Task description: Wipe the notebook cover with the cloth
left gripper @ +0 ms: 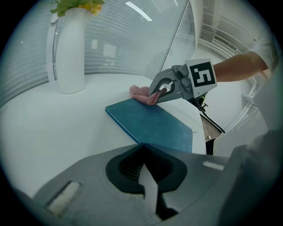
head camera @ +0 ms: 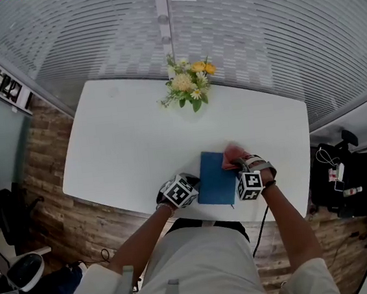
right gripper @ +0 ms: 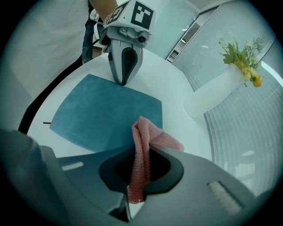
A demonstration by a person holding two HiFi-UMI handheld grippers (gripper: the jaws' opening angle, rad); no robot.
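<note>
White table [head camera: 117,137] | notebook [head camera: 216,177] flat, long axis front-to-back | left tool [right gripper: 122,81] pressed together | right tool [left gripper: 154,97] pinching cloth [right gripper: 152,137]

My left gripper [head camera: 196,187] and right gripper [head camera: 236,165]: grey shells, white cubes, black square markers. Black cable [head camera: 262,223] off the right one. Pale shirt [head camera: 202,265].

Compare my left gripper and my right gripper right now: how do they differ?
The right gripper is shut on the pink cloth, while the left gripper is shut with nothing between its jaws. The right gripper holds the cloth at one corner of the blue notebook, and the left gripper's tip meets the notebook's opposite side. Both have closed jaws and both are down at the notebook.
</note>
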